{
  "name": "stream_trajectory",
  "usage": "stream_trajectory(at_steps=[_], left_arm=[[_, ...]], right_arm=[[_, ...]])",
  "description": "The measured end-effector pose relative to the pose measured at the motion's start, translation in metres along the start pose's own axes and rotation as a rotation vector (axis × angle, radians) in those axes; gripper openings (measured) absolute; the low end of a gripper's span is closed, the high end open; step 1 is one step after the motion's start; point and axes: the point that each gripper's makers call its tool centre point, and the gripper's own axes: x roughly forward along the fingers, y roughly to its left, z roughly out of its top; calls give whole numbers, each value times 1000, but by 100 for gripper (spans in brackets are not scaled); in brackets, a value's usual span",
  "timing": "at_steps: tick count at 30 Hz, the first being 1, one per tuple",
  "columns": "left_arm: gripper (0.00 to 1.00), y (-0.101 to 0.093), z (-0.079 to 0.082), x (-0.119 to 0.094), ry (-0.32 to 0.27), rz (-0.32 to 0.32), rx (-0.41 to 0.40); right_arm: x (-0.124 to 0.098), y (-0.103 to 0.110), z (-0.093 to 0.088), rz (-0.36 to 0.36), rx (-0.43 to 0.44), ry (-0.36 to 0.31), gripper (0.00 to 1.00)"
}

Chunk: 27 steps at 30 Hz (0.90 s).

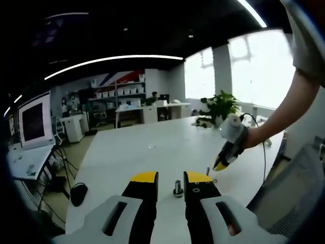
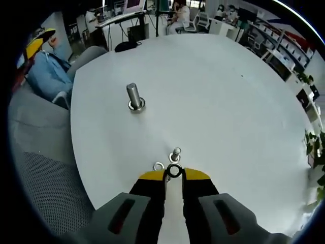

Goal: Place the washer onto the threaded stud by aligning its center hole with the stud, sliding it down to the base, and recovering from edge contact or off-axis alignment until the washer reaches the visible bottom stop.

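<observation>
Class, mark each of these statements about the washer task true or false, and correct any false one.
1. The right gripper is shut on a washer. True.
2. The washer already rests at the base of the larger stud. False: it is still held in the jaws.
3. The table is white. True.
4. A second washer lies on the table by the right gripper's tips. True.
5. The left gripper holds a screwdriver. False: its jaws are open and hold nothing.

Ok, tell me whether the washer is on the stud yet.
Not yet. The right gripper holds the washer between its fingers, just short of the small stud.
</observation>
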Motion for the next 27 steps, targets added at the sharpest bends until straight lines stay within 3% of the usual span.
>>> stream_trajectory(at_steps=[16, 27], left_arm=[[17, -1, 1, -1, -11, -6, -13], [17, -1, 0, 0, -11, -15, -38]], right_arm=[[-18, 2, 23, -28, -19, -29, 13], [-36, 2, 58, -48, -52, -82, 13]])
